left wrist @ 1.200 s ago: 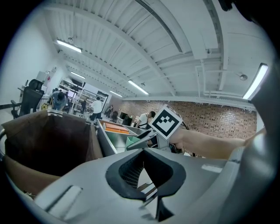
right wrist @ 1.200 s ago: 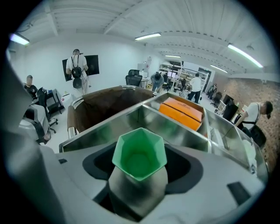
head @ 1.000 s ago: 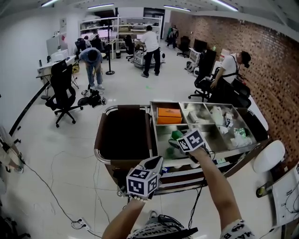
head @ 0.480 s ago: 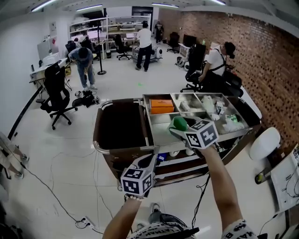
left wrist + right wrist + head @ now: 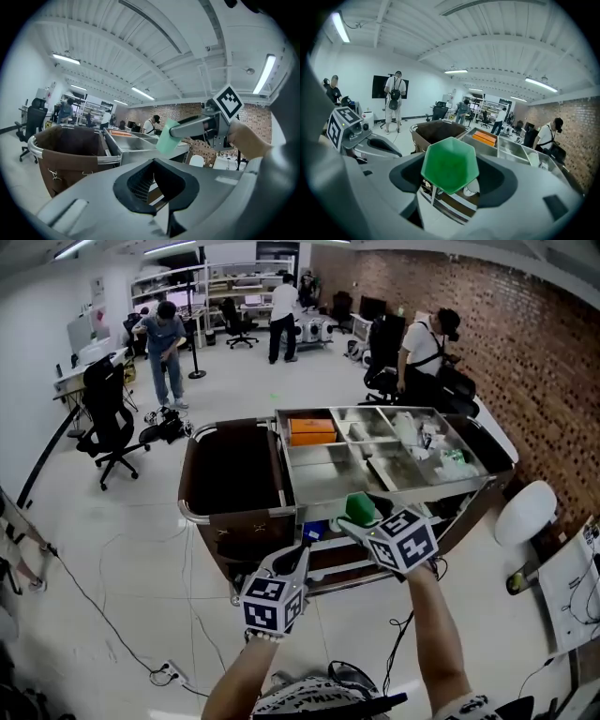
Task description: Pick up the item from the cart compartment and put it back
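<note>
A green hexagonal item (image 5: 359,509) sits between the jaws of my right gripper (image 5: 354,517), which is shut on it. It hangs in the air just in front of the cart's front edge (image 5: 394,491), above the lower shelves. In the right gripper view the green item (image 5: 450,164) fills the gap between the jaws. My left gripper (image 5: 302,557) is shut with nothing in it, lower and to the left, near the cart's brown bag (image 5: 230,474). In the left gripper view the green item (image 5: 166,137) shows ahead, past the shut left gripper (image 5: 154,164).
The cart's steel top tray (image 5: 330,486) has several compartments; an orange box (image 5: 312,430) lies in a far one and white packs at the right. A white chair (image 5: 525,512) stands right of the cart. Cables (image 5: 122,615) trail on the floor. Several people stand beyond.
My right gripper has lifted the green item out of the near compartment and drawn it back past the cart's front edge. The left gripper has also drawn back from the cart.
</note>
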A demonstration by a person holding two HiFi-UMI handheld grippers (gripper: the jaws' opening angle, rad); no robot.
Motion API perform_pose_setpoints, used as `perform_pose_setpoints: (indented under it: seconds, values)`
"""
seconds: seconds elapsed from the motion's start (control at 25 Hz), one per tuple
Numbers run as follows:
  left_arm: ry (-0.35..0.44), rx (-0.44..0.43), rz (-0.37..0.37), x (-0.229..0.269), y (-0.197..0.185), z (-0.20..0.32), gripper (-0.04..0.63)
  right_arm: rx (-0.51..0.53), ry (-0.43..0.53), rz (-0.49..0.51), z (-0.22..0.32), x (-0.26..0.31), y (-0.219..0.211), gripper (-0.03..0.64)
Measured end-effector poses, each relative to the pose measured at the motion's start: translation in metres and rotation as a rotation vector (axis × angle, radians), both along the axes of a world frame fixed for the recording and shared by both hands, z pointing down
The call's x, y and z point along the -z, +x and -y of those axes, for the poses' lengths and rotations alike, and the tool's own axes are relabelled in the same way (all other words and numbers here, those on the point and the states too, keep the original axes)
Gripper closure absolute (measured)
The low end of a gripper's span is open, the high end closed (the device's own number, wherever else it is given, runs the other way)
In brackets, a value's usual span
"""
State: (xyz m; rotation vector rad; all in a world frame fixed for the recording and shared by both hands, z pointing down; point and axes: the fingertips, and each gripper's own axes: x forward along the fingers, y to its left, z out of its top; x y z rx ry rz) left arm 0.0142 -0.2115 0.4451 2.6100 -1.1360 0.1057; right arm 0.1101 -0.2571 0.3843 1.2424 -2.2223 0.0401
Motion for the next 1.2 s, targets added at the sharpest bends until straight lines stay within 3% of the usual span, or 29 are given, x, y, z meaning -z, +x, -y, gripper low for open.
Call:
perform_pose_setpoints:
  seconds: [0.4,0.68,1.2]
  values:
    - [0.018,0.07,-0.019,0.01,0.015,-0.019,0.606,-0.05,-0.043,0.189,-0.056,-0.043,0.037,0.29]
    - [0.016,0.092,-0.016,0.013,0.024,-0.03,0.6,-0.075,-0.039,0.229,-0.071,-0.048,0.067,0.29]
    - [0.024,0.144,0.013,0.012,0.029,-0.038,0.598,-0.037,-0.048,0.26,-0.079,-0.046,0.073,0.29]
